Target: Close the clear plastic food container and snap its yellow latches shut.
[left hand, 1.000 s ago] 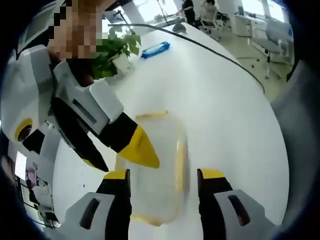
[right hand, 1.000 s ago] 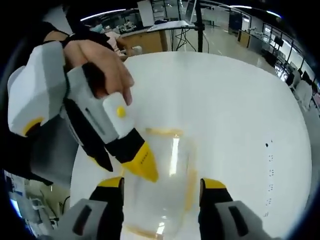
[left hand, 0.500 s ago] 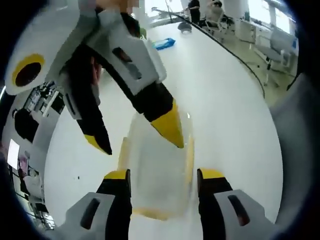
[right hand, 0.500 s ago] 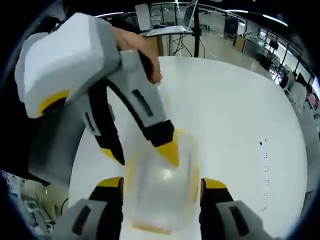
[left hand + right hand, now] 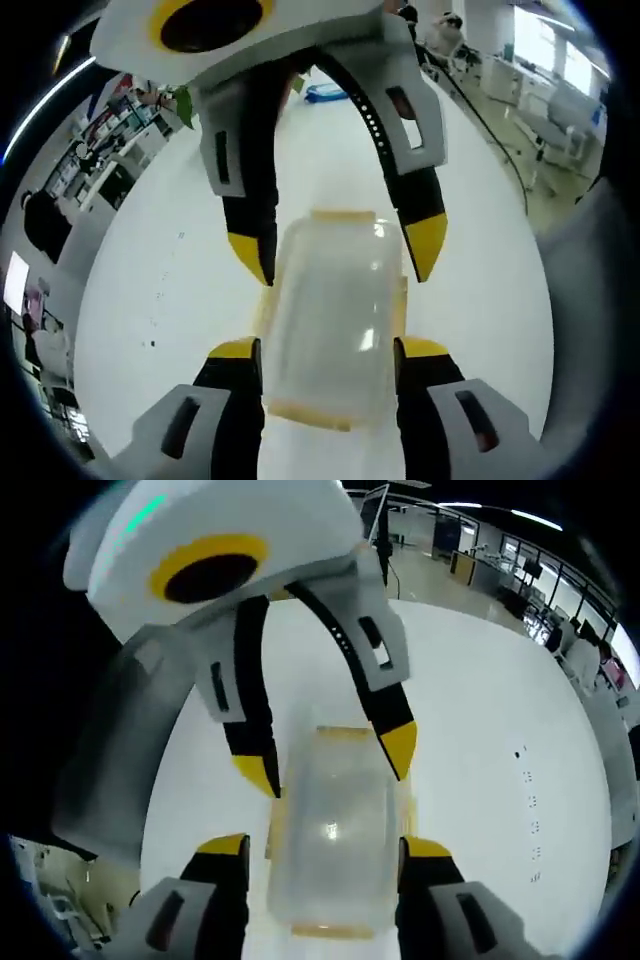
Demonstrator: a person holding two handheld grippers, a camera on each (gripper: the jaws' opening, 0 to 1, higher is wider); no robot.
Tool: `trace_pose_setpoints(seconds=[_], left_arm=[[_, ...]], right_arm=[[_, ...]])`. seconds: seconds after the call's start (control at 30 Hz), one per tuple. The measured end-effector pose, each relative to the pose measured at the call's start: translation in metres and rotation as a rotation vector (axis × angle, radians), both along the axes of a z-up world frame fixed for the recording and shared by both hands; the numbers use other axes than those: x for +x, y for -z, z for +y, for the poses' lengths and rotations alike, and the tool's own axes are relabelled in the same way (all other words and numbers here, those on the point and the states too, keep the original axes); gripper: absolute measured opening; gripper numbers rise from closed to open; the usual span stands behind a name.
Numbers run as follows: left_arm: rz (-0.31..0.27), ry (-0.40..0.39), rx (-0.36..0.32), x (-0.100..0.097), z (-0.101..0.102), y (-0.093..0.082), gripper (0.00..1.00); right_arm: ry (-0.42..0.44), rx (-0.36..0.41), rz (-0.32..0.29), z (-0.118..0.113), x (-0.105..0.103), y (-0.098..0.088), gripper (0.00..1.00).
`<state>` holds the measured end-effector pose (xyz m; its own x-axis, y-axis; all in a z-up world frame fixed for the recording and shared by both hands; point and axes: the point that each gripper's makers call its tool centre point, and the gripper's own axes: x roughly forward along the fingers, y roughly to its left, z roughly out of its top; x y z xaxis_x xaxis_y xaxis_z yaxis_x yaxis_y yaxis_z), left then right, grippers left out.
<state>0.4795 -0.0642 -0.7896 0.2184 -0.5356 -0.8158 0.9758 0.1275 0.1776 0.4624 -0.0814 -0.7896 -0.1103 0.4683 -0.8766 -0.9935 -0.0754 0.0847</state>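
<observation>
A clear plastic food container with yellow latches lies on the white table, its lid resting on top. My left gripper stands open, one jaw on either side of the container's near end. My right gripper comes in from the opposite side, open, its yellow tips flanking the far end. In the right gripper view the same container lies between my right gripper at the bottom and my left gripper at the top. Whether any jaw touches the container, I cannot tell.
The white table is round, with its edge curving close on the right in the left gripper view. A blue pack and a green plant stand at the far side. Office desks and chairs lie beyond.
The two grippers have swung round from side by side to face each other head-on over the container. Each now straddles one end of it.
</observation>
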Motion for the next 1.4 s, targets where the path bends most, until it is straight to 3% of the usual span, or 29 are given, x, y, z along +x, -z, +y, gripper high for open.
trace_pose_setpoints(seconds=[0.2, 0.3, 0.37, 0.47, 0.57, 0.7, 0.77, 0.87, 0.93, 1.0, 1.07, 1.13, 1.23, 1.4], left_arm=[[0.008, -0.013, 0.000, 0.004, -0.001, -0.003, 0.49], [0.001, -0.040, -0.028, 0.008, -0.003, -0.006, 0.46], [0.009, -0.060, -0.029, 0.009, -0.001, -0.003, 0.46], [0.019, -0.117, -0.051, 0.013, 0.002, -0.002, 0.42], [0.023, -0.183, -0.057, 0.016, 0.006, -0.001, 0.46], [0.046, -0.290, -0.079, 0.022, 0.009, -0.001, 0.42], [0.011, -0.287, -0.039, 0.025, 0.012, 0.000, 0.43], [0.039, -0.389, -0.050, 0.029, 0.017, 0.003, 0.42], [0.012, -0.420, -0.047, 0.033, 0.021, 0.001, 0.42], [-0.028, -0.480, -0.064, 0.042, 0.025, -0.004, 0.41], [-0.028, -0.542, -0.112, 0.048, 0.027, -0.009, 0.40], [-0.048, -0.571, -0.109, 0.051, 0.032, -0.012, 0.40], [-0.050, -0.637, -0.120, 0.053, 0.040, -0.014, 0.38], [-0.047, -0.641, -0.140, 0.053, 0.036, -0.020, 0.37]], right_arm=[[0.048, 0.008, -0.017, -0.003, 0.011, -0.004, 0.59], [0.153, 0.015, 0.010, -0.005, 0.016, -0.004, 0.61], [0.205, 0.009, -0.038, -0.009, 0.027, -0.004, 0.60], [0.255, 0.017, -0.060, -0.012, 0.032, -0.005, 0.59], [0.302, 0.038, -0.060, -0.012, 0.034, -0.003, 0.60], [0.374, -0.030, -0.074, -0.023, 0.034, 0.009, 0.61], [0.444, -0.007, -0.083, -0.020, 0.038, 0.009, 0.60], [0.498, 0.052, -0.067, -0.013, 0.038, 0.007, 0.61], [0.536, 0.059, -0.047, -0.011, 0.035, 0.009, 0.61], [0.552, 0.051, -0.082, -0.013, 0.036, 0.011, 0.59], [0.665, 0.085, -0.077, -0.015, 0.041, 0.007, 0.59], [0.728, 0.115, -0.047, -0.015, 0.041, 0.003, 0.61], [0.831, 0.133, -0.077, -0.026, 0.049, -0.003, 0.58], [0.897, 0.144, -0.064, -0.029, 0.049, -0.003, 0.59]])
